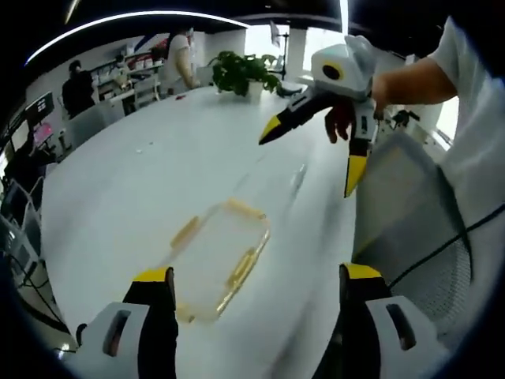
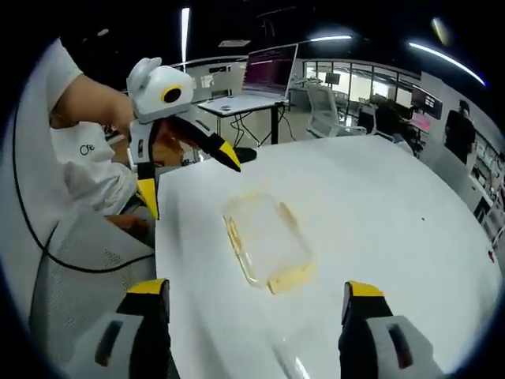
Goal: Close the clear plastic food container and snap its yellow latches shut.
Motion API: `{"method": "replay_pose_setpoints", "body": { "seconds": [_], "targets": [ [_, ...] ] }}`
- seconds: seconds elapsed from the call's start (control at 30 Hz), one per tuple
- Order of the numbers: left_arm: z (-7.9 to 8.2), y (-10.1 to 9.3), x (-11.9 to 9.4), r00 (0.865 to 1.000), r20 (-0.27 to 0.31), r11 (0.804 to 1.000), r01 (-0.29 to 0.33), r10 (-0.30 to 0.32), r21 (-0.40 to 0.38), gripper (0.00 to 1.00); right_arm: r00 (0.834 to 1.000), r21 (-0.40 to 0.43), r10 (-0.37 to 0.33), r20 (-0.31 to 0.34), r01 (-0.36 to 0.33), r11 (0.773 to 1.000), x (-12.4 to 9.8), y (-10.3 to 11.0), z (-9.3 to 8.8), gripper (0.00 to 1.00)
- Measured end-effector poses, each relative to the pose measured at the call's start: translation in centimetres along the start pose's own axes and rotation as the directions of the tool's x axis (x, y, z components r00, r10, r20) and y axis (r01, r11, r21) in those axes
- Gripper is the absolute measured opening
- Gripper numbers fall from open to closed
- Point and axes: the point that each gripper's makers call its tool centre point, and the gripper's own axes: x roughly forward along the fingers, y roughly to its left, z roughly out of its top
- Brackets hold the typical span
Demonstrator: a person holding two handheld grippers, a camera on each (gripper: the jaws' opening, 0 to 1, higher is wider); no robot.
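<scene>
— Where is the container?

— The clear plastic food container (image 1: 217, 260) lies flat on my white table (image 1: 118, 197), its lid on, yellow latches (image 1: 241, 268) along its edges. In the left gripper view it sits just ahead of my left gripper (image 1: 256, 292), between the jaw tips but not touched.

— And your tongs?

— Both are spread wide and hold nothing. My right gripper (image 1: 312, 154) hangs in the air above the table, well apart from the container. In the right gripper view, the container (image 2: 268, 241) lies ahead of the right gripper (image 2: 256, 296), with the left gripper (image 2: 189, 181) raised beyond it.

— Anything else?

— A potted plant (image 1: 239, 73) at the far end.
</scene>
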Motion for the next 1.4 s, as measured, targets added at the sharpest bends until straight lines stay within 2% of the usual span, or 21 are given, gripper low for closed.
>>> {"method": "replay_pose_setpoints", "body": {
  "seconds": [0.07,0.17,0.3,0.4,0.63,0.8,0.9,1.17,1.23,1.4],
  "targets": [
    [-0.3,0.1,0.1,1.0,-0.01,1.0,0.008,-0.008,0.005,0.88,1.0,-0.004,0.005,-0.004,-0.006,1.0,0.2,-0.1,0.1,0.88],
    [-1.0,0.7,0.5,0.999,-0.038,0.999,0.012,-0.011,0.032,0.87,1.0,-0.054,-0.005,-0.018,0.004,0.999,0.5,-0.3,0.2,0.84],
    [-1.4,1.3,0.6,0.998,-0.057,0.998,0.019,-0.016,0.056,0.85,0.999,-0.089,0.009,-0.038,-0.012,0.996,1.1,-0.3,0.2,0.84],
    [-1.4,1.9,0.6,0.998,-0.052,0.997,0.027,-0.023,0.071,0.84,0.999,-0.099,0.011,-0.052,-0.016,0.995,1.5,-0.6,0.0,0.83],
    [-1.8,3.5,0.5,0.996,-0.082,0.994,0.035,-0.026,0.107,0.82,0.997,-0.121,0.01,-0.072,-0.019,0.993,2.3,-1.5,0.1,0.79],
    [-2.5,4.3,0.5,0.991,-0.127,0.987,0.059,-0.04,0.149,0.82,0.996,-0.127,0.023,-0.08,-0.034,0.991,2.9,-1.8,0.0,0.76],
    [-2.7,4.8,0.5,0.989,-0.138,0.985,0.072,-0.05,0.157,0.81,0.995,-0.161,0.038,-0.097,-0.053,0.986,3.2,-1.7,-0.1,0.7],
    [-3.8,5.4,1.0,0.98,-0.18,0.978,0.11,-0.078,0.175,0.78,0.988,-0.157,0.067,-0.139,-0.089,0.984,4.2,-2.1,-0.7,0.64],
    [-4.2,5.6,1.2,0.976,-0.201,0.973,0.12,-0.079,0.199,0.76,0.984,-0.143,0.091,-0.153,-0.113,0.983,4.5,-2.0,-1.1,0.63],
    [-5.0,5.6,1.7,0.966,-0.24,0.957,0.16,-0.101,0.241,0.74,0.98,-0.158,0.099,-0.174,-0.127,0.979,5.0,-2.4,-1.5,0.62]
  ]
}}
